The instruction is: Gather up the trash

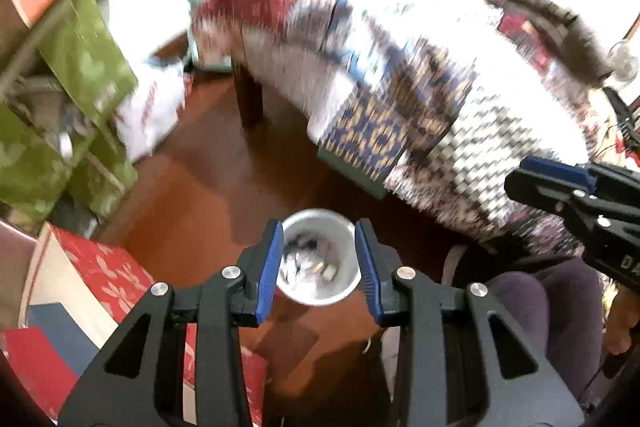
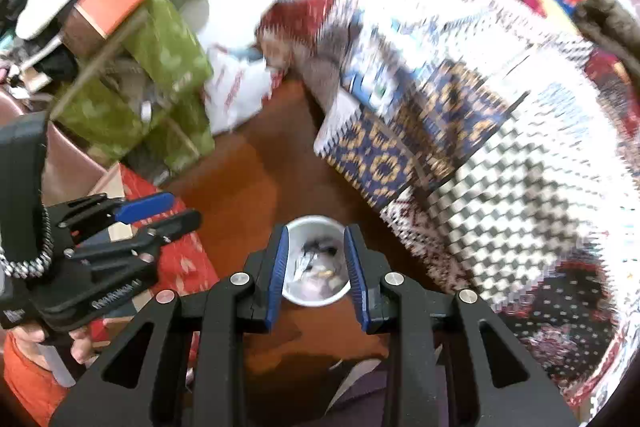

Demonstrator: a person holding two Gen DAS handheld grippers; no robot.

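While both the left gripper and right gripper hang spread and unloaded over the floor-standing white cup of scraps, it looks light, crushable, best pinched gently at the rim.

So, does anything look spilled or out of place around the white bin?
Nothing looks spilled. The white bin stands upright on the wooden floor, with trash inside and none visible beside it. Both views are motion-blurred, so small litter near the blanket could be missed.
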